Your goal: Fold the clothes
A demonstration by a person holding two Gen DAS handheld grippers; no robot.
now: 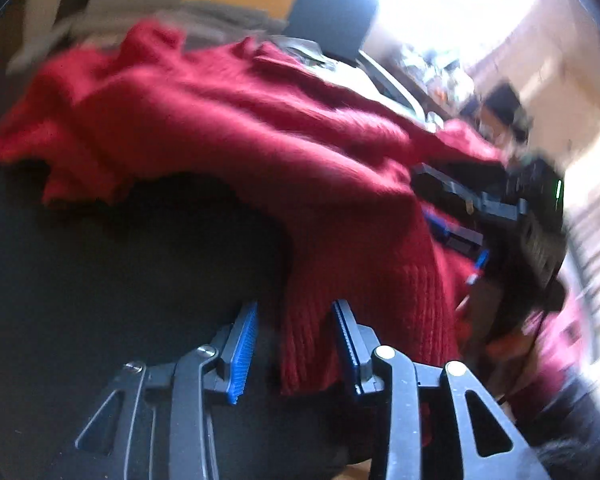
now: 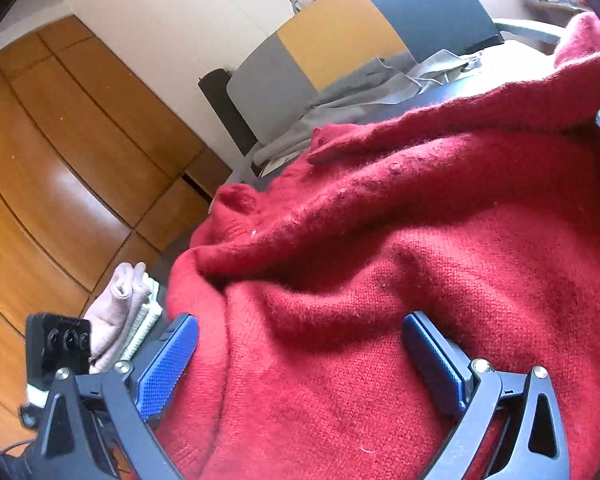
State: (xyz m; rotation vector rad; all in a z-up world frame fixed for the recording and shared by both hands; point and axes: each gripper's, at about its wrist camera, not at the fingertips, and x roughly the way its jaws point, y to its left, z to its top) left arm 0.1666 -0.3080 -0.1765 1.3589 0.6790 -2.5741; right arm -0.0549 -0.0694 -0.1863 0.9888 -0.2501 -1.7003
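A red knitted sweater (image 1: 228, 120) lies rumpled across a dark table (image 1: 100, 260). Its ribbed hem hangs between the blue pads of my left gripper (image 1: 296, 312), whose jaws stand apart around it. The view is blurred. In the right wrist view the sweater (image 2: 400, 240) fills the frame, bunched in folds. My right gripper (image 2: 300, 328) is open wide, with a thick mass of red knit between its blue pads. The right gripper's black body (image 1: 532, 220) shows in the left wrist view, against the sweater's far edge.
A grey garment (image 2: 360, 92) lies on the table behind the sweater. Chairs with grey, yellow and dark blue backs (image 2: 340, 36) stand beyond. A pale folded cloth (image 2: 120, 320) sits at the left, wooden cabinets (image 2: 60, 160) behind it. A bright window (image 1: 460, 0) is far right.
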